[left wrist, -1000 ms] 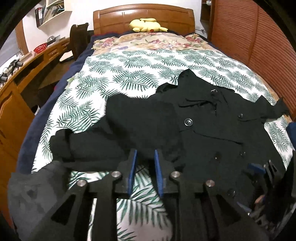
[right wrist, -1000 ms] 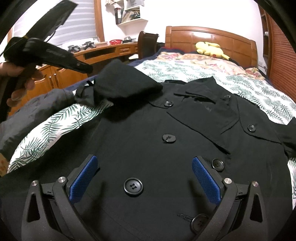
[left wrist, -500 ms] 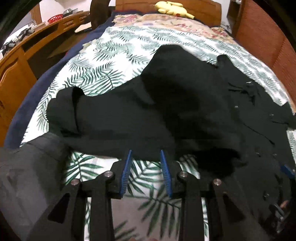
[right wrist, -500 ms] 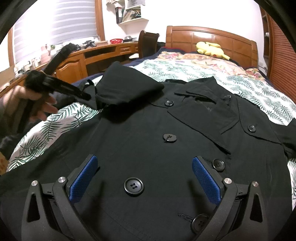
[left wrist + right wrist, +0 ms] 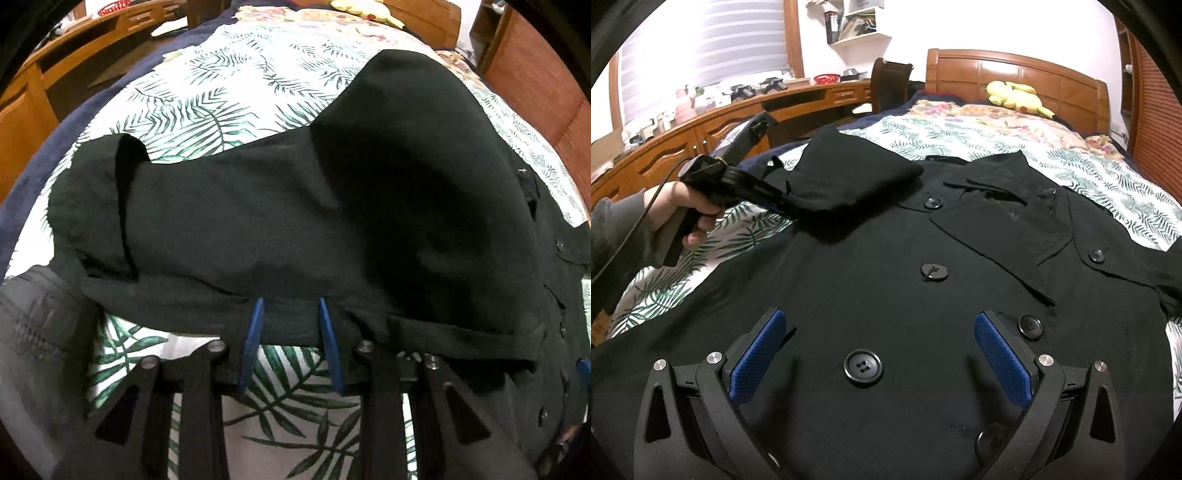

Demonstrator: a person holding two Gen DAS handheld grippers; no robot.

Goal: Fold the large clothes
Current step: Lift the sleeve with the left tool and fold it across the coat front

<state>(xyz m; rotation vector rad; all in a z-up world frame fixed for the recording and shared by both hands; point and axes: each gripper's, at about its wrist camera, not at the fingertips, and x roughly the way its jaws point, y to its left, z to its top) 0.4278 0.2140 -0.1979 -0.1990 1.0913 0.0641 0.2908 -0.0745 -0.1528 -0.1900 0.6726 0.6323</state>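
Observation:
A large black buttoned coat (image 5: 886, 258) lies face up on the bed. Its left sleeve (image 5: 280, 221) is folded over towards the chest. My left gripper (image 5: 290, 306) is open, its blue fingertips straddling the sleeve's near edge; the cloth sits between them without being pinched. It also shows in the right wrist view (image 5: 775, 197), held by a hand at the sleeve fold (image 5: 857, 177). My right gripper (image 5: 877, 332) is wide open and empty, hovering low over the coat's front around a large black button (image 5: 863, 367).
The bed has a palm-leaf sheet (image 5: 229, 96) and a wooden headboard (image 5: 1015, 77) with a yellow plush toy (image 5: 1015, 94). A wooden desk (image 5: 713, 125) with clutter runs along the left. A wooden wardrobe (image 5: 543, 74) stands on the right.
My left gripper has moved forward and down to the sleeve's edge, and its jaws have opened wider. The sleeve has been laid further across the coat. The right gripper has not moved.

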